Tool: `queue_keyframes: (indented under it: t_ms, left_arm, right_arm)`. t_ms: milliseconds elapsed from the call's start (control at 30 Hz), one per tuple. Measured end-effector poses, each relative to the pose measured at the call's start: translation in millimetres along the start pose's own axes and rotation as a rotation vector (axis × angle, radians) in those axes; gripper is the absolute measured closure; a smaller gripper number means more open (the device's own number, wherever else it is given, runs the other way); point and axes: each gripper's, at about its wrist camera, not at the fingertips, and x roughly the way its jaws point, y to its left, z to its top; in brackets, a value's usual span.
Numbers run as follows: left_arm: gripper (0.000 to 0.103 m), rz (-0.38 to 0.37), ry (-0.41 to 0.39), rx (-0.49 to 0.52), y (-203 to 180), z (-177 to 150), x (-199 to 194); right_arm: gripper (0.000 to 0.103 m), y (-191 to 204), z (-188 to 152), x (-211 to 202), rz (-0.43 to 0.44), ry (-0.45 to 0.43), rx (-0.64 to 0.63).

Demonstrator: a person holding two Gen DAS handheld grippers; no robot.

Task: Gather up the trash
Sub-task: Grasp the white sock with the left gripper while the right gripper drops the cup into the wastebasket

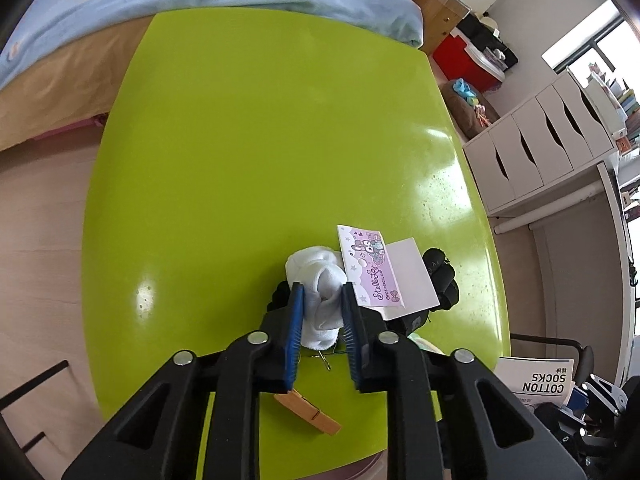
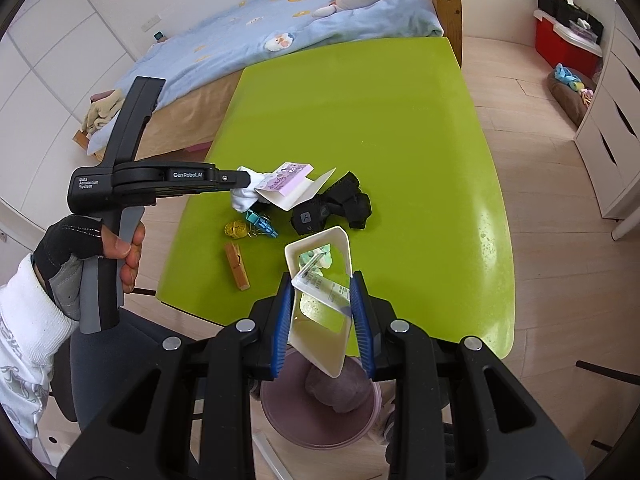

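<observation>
The green counter (image 2: pixel 360 112) is lying mostly bare on its far half, toward the bed (image 2: pixel 248 32), so there is lots of open room there. All the small things are sitting near its near edge. The left tool (image 1: pixel 320 300) is pinching a white sock (image 1: pixel 320 280), which is bunched beside the purple card (image 1: pixel 370 264). The right tool (image 2: pixel 322 300) is squeezing a white tray (image 2: pixel 320 332), tilted with its long side pointing away over the near edge, above a pink bin (image 2: pixel 320 412) on the floor. A wooden peg (image 2: pixel 237 266) is lying near that edge too.
</observation>
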Motion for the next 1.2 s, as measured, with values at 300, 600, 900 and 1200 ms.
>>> queue_keyframes:
  t_ms: [300,600,900,1200]
  left_arm:
    - [0.09,0.012,-0.115,0.064,-7.5,-11.5,-46.8]
    - [0.091,0.051,-0.204,0.185,-27.7,-50.5,-92.8]
    - [0.091,0.058,-0.219,0.257,-43.1,-102.8,-110.3]
    - [0.09,0.011,-0.207,0.258,-48.2,-150.6,-117.8]
  right_arm:
    - [0.075,6.4,-0.5,1.2,0.004,-0.01,-0.019]
    - [0.075,18.2,-6.8,-8.5,0.005,-0.023,-0.064]
    - [0.075,31.0,-25.2,-20.5,0.026,-0.016,-0.112]
    - [0.075,43.2,-60.5,-22.9,0.048,0.022,-0.15]
